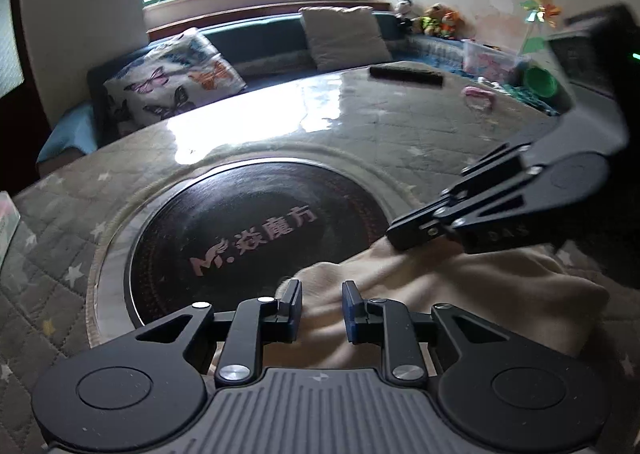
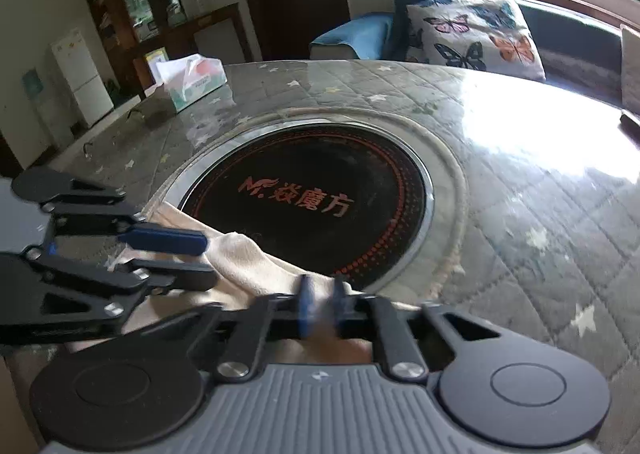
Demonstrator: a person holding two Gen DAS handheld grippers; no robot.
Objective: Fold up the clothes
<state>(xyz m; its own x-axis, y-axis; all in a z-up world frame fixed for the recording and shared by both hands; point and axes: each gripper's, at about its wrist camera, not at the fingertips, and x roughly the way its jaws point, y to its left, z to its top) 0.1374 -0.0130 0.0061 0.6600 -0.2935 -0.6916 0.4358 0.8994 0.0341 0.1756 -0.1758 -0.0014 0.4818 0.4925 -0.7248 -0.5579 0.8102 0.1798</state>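
A cream-coloured garment (image 1: 460, 294) lies bunched on the table's near side, partly over the black round hotplate (image 1: 256, 230). My left gripper (image 1: 322, 308) is open just above the cloth's edge, with a gap between its blue pads and nothing held. My right gripper (image 2: 320, 304) is blurred by motion, its pads close together over the cloth (image 2: 240, 262); whether it grips cloth is unclear. Each gripper shows in the other's view: the right gripper (image 1: 404, 240) looks nearly closed over the cloth, the left gripper (image 2: 204, 258) is open.
The table (image 1: 360, 114) has a quilted star-pattern cover under glass. A dark remote (image 1: 406, 75) and a pink item (image 1: 478, 98) lie at its far side. A tissue box (image 2: 192, 78) stands at the left end. A sofa with a butterfly cushion (image 1: 172, 82) lies behind.
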